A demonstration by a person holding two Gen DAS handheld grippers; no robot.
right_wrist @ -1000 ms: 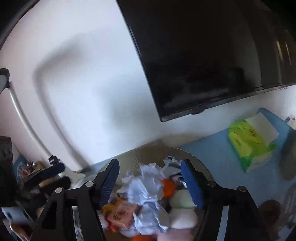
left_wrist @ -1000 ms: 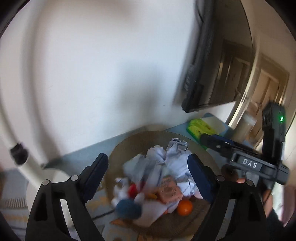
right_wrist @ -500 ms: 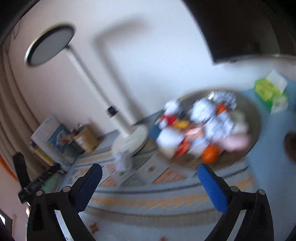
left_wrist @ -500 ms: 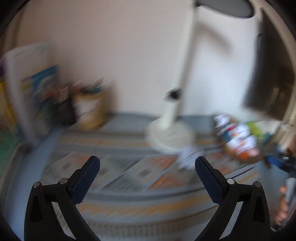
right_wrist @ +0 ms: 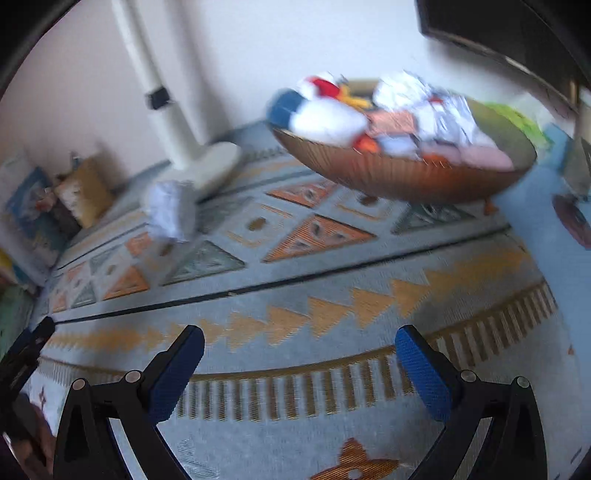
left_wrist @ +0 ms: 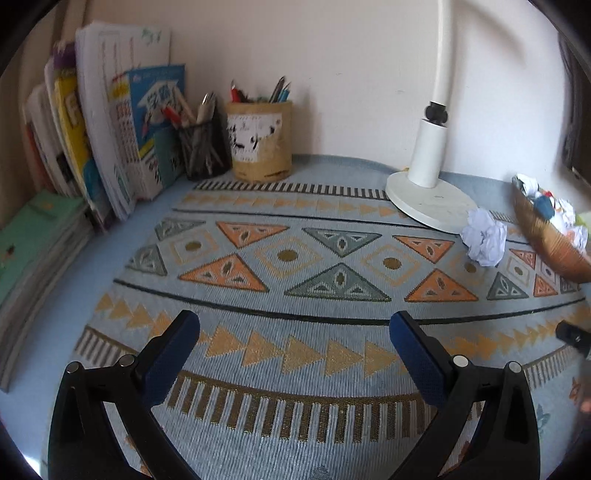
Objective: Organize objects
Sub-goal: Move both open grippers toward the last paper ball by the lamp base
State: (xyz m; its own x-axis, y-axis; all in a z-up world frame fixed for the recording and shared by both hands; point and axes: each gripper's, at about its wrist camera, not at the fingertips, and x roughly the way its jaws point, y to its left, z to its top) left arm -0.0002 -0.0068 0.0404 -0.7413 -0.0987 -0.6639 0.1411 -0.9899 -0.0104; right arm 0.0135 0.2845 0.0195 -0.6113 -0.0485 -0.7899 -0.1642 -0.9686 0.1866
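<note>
A brown ribbed bowl (right_wrist: 402, 177) heaped with crumpled paper, soft toys and orange balls stands at the back right of the patterned mat (left_wrist: 295, 266); its edge (left_wrist: 546, 240) shows at the far right of the left wrist view. One crumpled white paper ball (left_wrist: 484, 236) lies on the mat beside the lamp base, blurred in the right wrist view (right_wrist: 170, 210). My left gripper (left_wrist: 295, 332) hovers open over the mat's front, nothing between its fingers. My right gripper (right_wrist: 299, 347) is open too, well short of the bowl.
A white desk lamp (left_wrist: 428, 184) stands at the back. Two pen holders (left_wrist: 258, 140) and leaning books (left_wrist: 110, 133) fill the back left corner, with green books (left_wrist: 33, 236) stacked flat. A tissue pack (right_wrist: 524, 118) lies behind the bowl under a dark monitor (right_wrist: 517, 29).
Both grippers have pulled back from over the bowl and dropped toward the mat, the left swinging left. Both sets of jaws have widened. A paper ball now lies beside the lamp base.
</note>
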